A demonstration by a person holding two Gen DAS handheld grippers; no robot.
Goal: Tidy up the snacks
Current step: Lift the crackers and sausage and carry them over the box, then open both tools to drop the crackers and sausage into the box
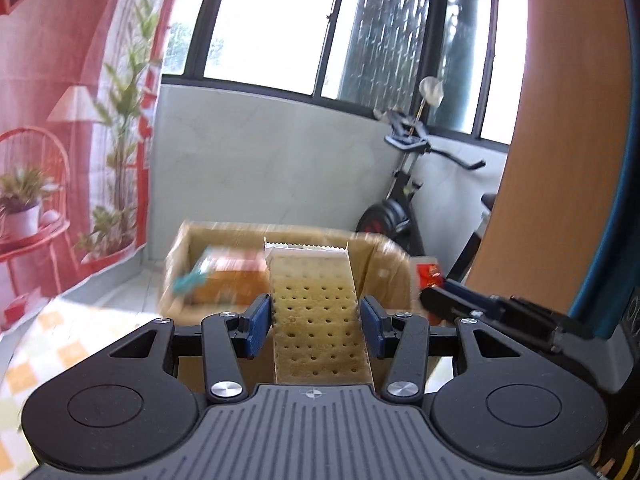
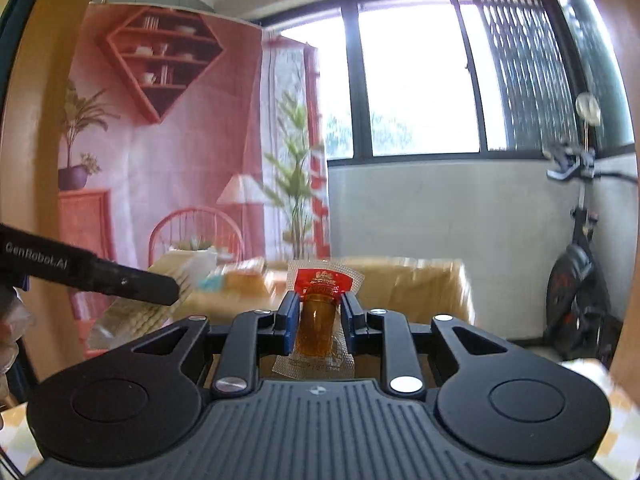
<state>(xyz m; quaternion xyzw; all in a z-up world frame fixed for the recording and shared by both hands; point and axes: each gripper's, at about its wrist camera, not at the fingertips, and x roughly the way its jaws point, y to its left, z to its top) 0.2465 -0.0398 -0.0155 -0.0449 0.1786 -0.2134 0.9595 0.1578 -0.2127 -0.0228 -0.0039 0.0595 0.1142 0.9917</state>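
While the cardboard box [image 1: 288, 268] lies ahead of and below both grippers, the left gripper [image 1: 316, 320] has its jaws clamped on a cracker pack [image 1: 316, 312] lying lengthwise toward it, and the right gripper [image 2: 319, 322] pinches a jelly cup [image 2: 318, 316], red lid forward.

A perforated cracker pack [image 1: 316, 312] and a red-topped amber jelly cup [image 2: 320, 316] are held above the cardboard box [image 1: 384, 264].
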